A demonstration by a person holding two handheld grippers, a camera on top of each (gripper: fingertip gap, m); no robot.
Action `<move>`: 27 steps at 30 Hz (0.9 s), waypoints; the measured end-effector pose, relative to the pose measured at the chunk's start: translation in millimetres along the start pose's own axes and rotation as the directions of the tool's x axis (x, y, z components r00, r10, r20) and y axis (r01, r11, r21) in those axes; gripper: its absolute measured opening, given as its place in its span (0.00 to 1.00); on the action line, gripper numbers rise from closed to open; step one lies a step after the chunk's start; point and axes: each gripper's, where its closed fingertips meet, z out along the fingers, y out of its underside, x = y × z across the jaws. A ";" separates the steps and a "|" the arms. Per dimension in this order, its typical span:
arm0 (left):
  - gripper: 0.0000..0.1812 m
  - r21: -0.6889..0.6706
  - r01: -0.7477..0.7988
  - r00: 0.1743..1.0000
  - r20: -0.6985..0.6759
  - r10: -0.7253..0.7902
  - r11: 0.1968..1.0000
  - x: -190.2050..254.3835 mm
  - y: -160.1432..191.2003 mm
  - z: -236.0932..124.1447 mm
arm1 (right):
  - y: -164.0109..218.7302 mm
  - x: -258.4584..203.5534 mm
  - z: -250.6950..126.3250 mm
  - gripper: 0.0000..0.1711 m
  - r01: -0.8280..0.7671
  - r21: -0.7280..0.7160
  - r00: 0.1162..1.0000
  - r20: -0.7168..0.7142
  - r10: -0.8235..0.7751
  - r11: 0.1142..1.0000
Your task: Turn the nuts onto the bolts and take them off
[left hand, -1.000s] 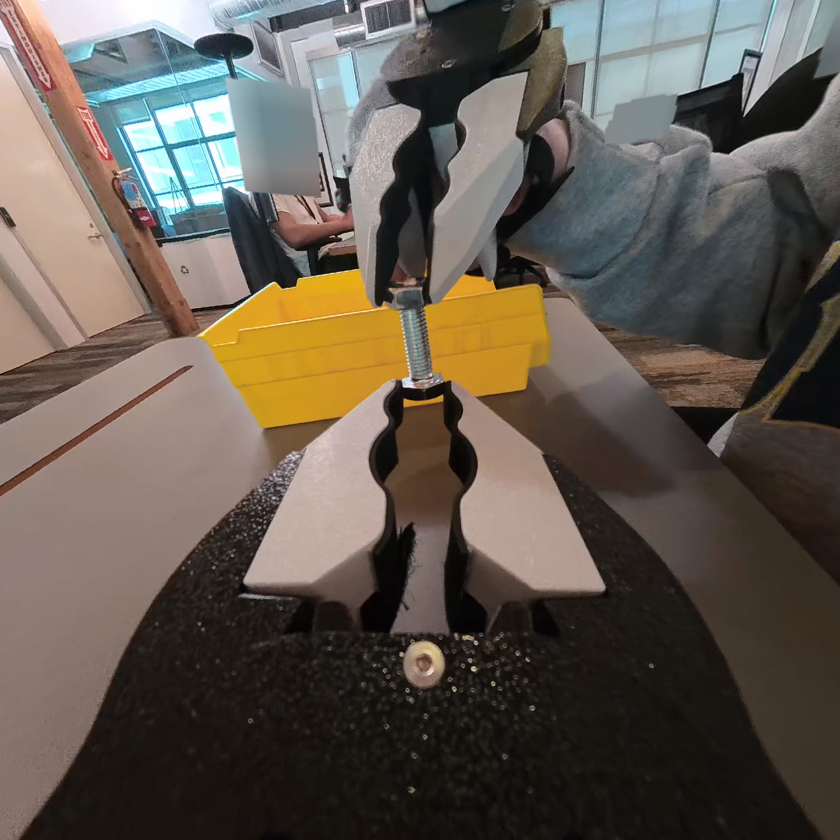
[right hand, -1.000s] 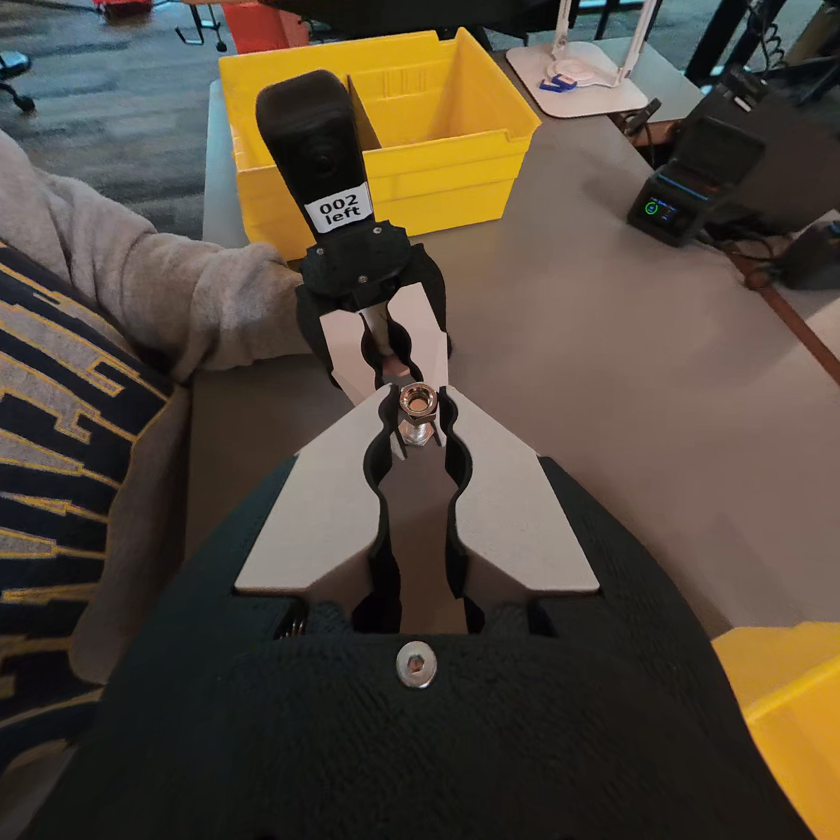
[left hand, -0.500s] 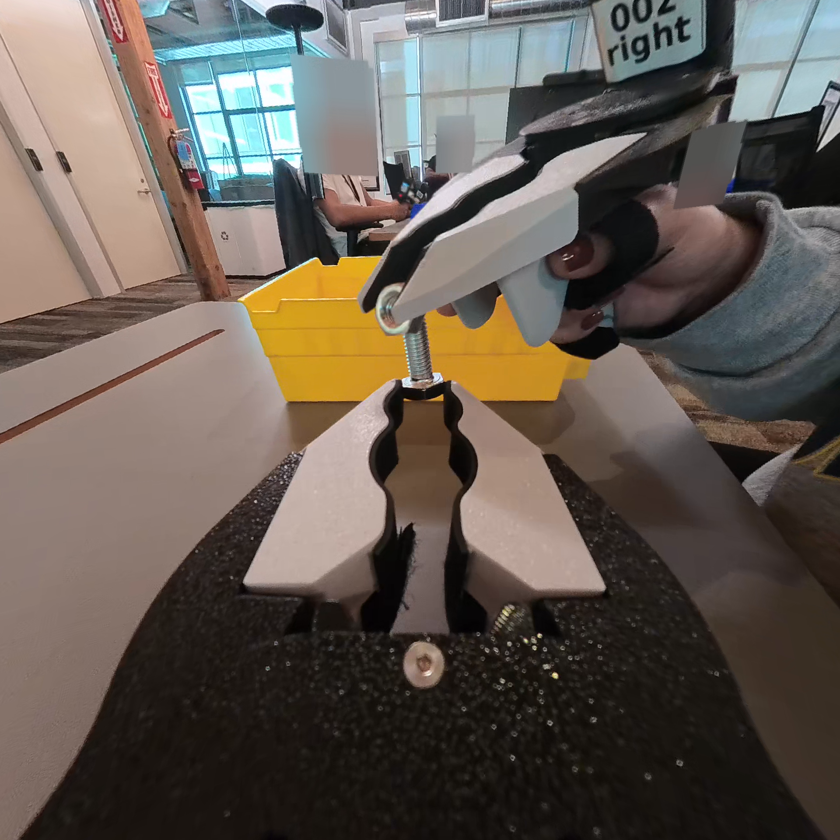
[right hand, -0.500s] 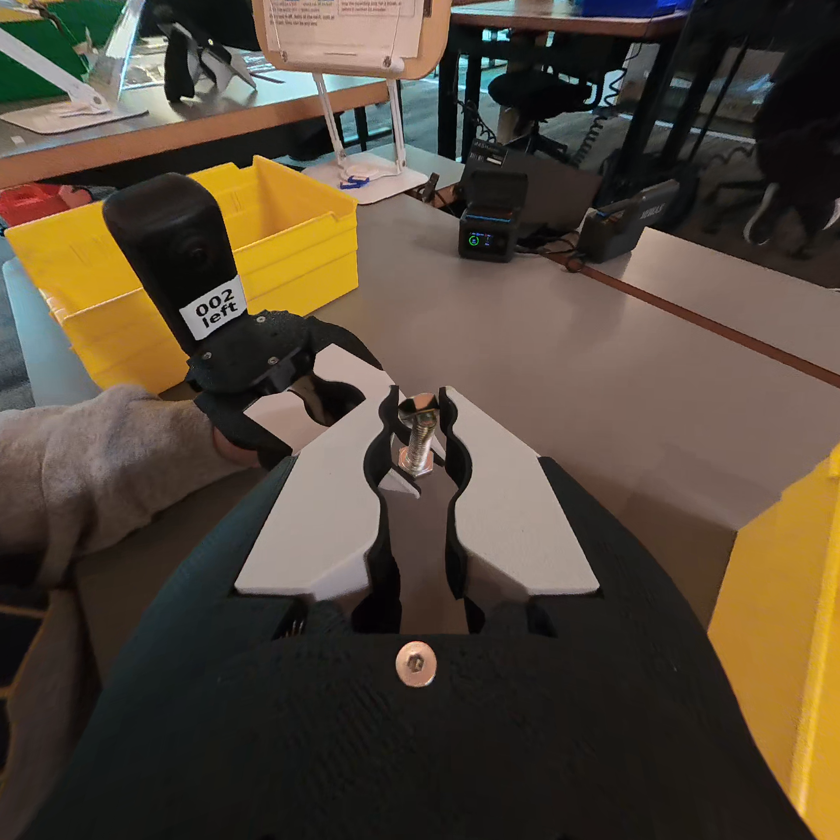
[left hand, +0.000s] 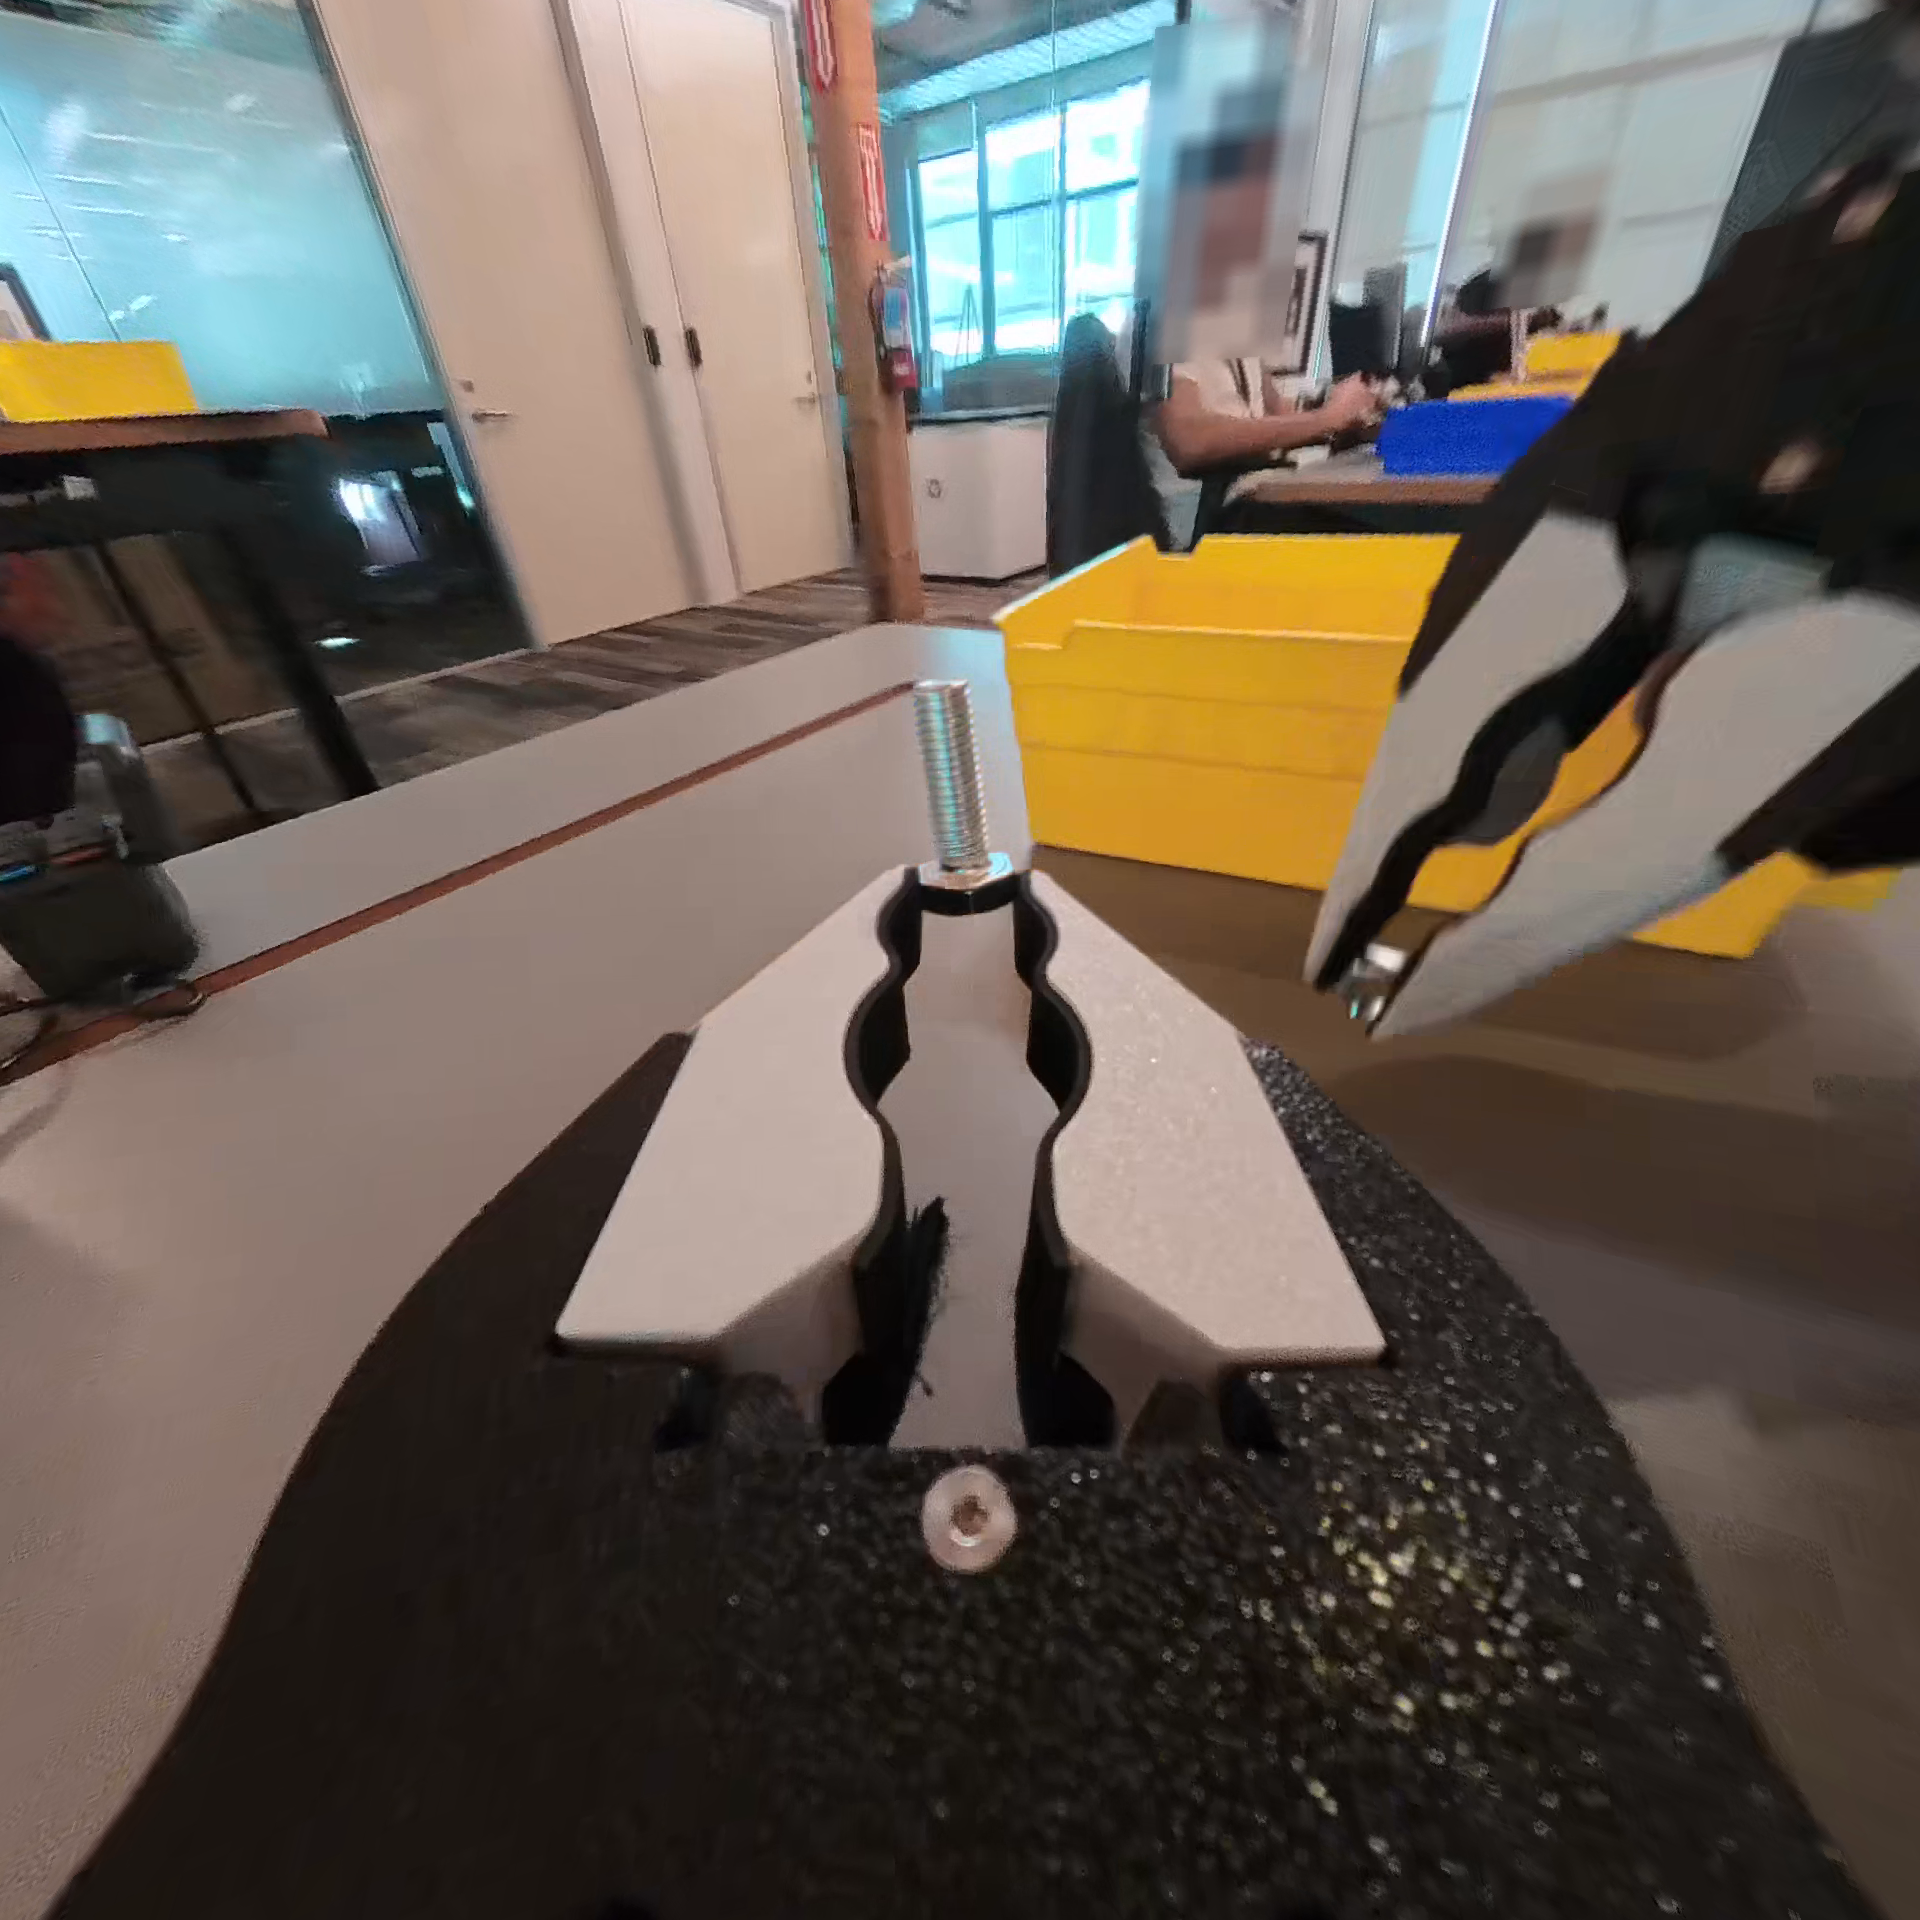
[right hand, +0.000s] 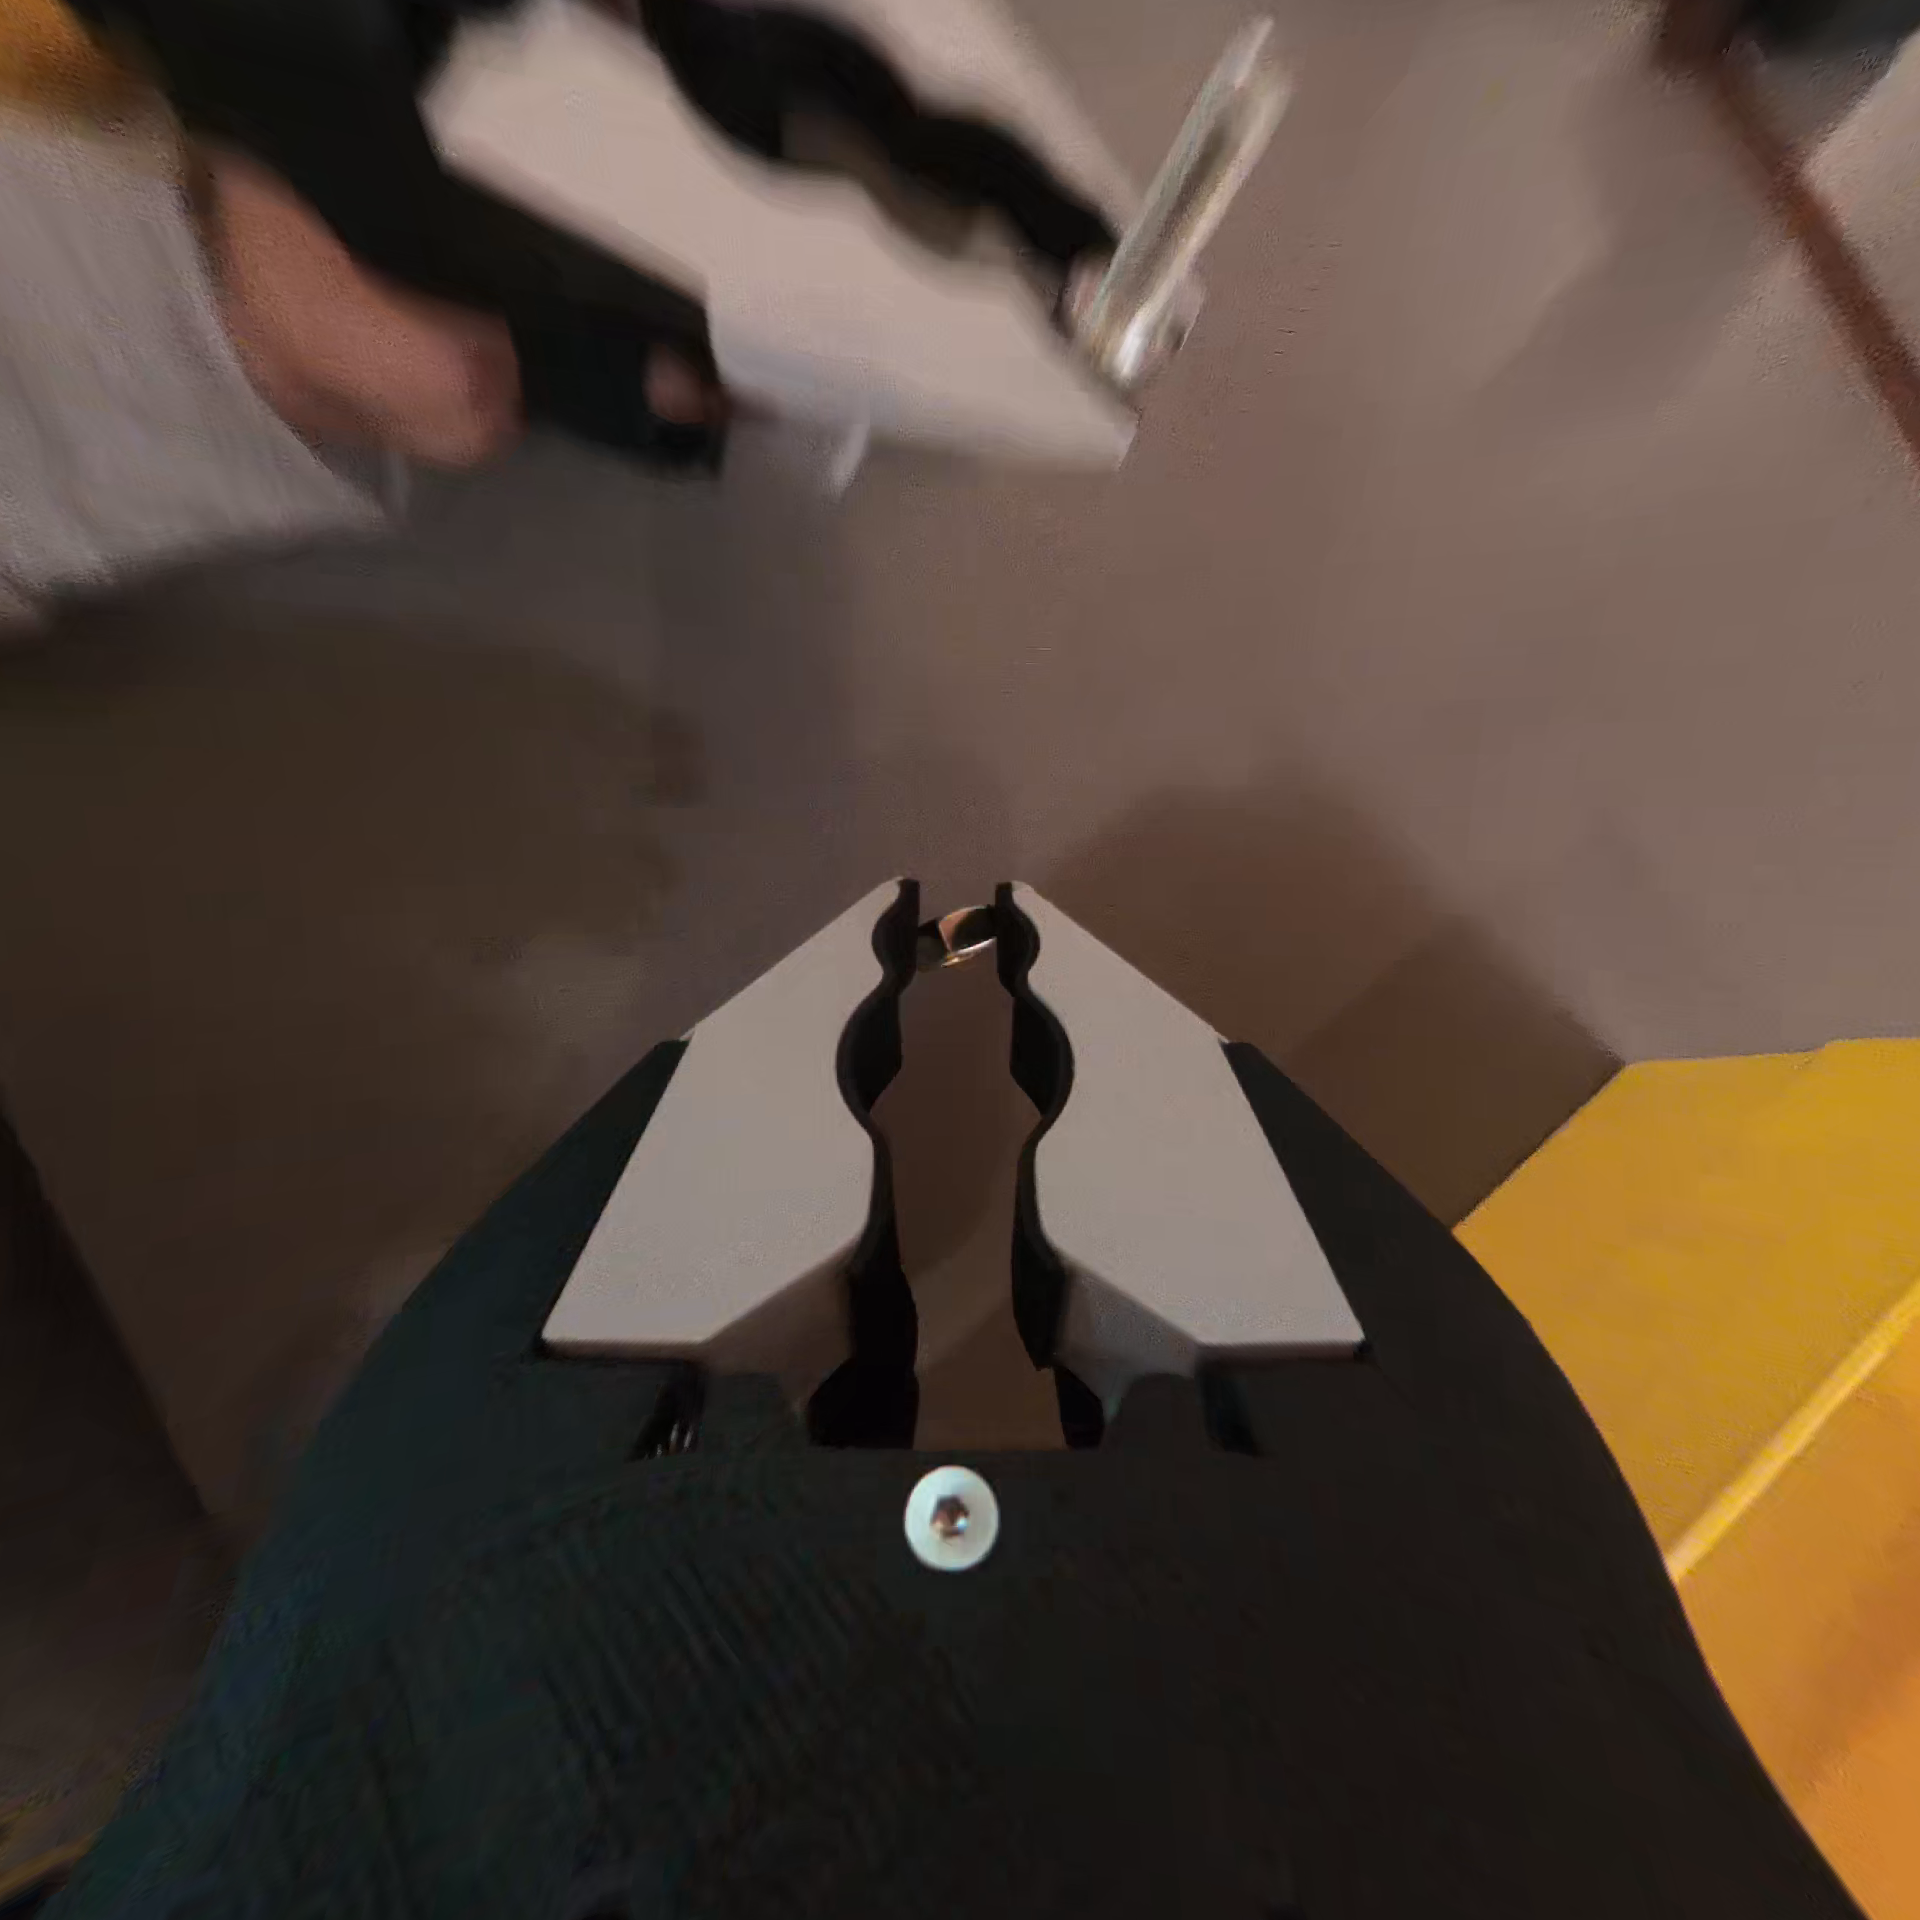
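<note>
My left gripper (left hand: 964, 896) is shut on the head of a silver bolt (left hand: 951, 779), which stands upright with its bare thread pointing up. My right gripper (right hand: 956, 920) is shut on a small silver nut (right hand: 958, 935) at its fingertips. In the left wrist view the right gripper (left hand: 1361, 992) hangs to the right of the bolt, apart from it, with the nut (left hand: 1369, 979) in its tips. In the blurred right wrist view the left gripper (right hand: 1101, 301) and the bolt (right hand: 1174, 218) show at the top, far from the nut.
A yellow bin (left hand: 1226, 707) stands on the grey table (left hand: 436, 1039) behind the bolt. Another yellow bin (right hand: 1714, 1351) lies close on the right of the right gripper. A black device (left hand: 83, 904) sits at the table's left. A seated person (left hand: 1236, 416) works at a far desk. Left tips to right tips: about 9 cm.
The nut has come off the bolt's top. My right gripper has carried it away to the right and down, and the bolt's thread now stands bare. Both views have swung.
</note>
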 end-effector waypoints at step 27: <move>0.09 -0.011 -0.491 0.865 -0.121 0.486 0.871 42.1 2.4 -0.8 | -78.3 7.2 -28.3 0.10 -0.137 0.346 0.989 0.106 0.106 0.928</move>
